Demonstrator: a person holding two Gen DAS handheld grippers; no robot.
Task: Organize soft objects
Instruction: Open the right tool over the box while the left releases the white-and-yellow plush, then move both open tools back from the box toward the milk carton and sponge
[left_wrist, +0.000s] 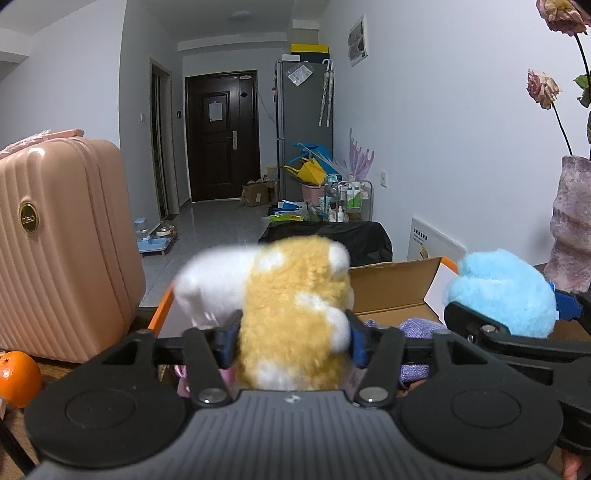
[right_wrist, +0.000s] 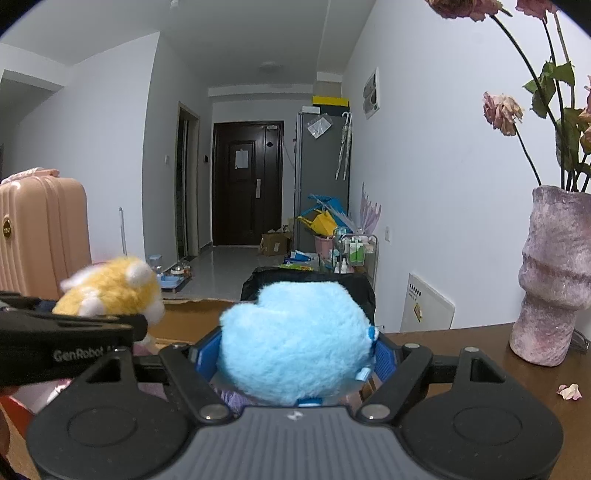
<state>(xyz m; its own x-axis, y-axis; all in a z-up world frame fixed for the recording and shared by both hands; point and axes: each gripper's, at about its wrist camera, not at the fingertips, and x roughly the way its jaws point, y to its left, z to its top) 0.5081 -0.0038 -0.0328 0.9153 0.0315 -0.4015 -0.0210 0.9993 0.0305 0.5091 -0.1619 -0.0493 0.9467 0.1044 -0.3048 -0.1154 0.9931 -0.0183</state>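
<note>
Left wrist view: my left gripper (left_wrist: 293, 338) clamps the yellow-and-white plush (left_wrist: 295, 314) between its blue pads, dead ahead at twelve o'clock; the blue plush (left_wrist: 504, 295) sits at two o'clock above the cardboard box (left_wrist: 391, 291).

Right wrist view: my right gripper (right_wrist: 293, 356) squeezes the blue plush (right_wrist: 295, 336) at twelve; yellow-and-white plush (right_wrist: 110, 291) at ten.

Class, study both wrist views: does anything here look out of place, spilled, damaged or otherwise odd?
Yes. A fallen pink petal lies loose on the brown table near the mottled vase, whose roses droop, wilted. An orange sits alone beside the pink suitcase. The plush toys look intact.
</note>
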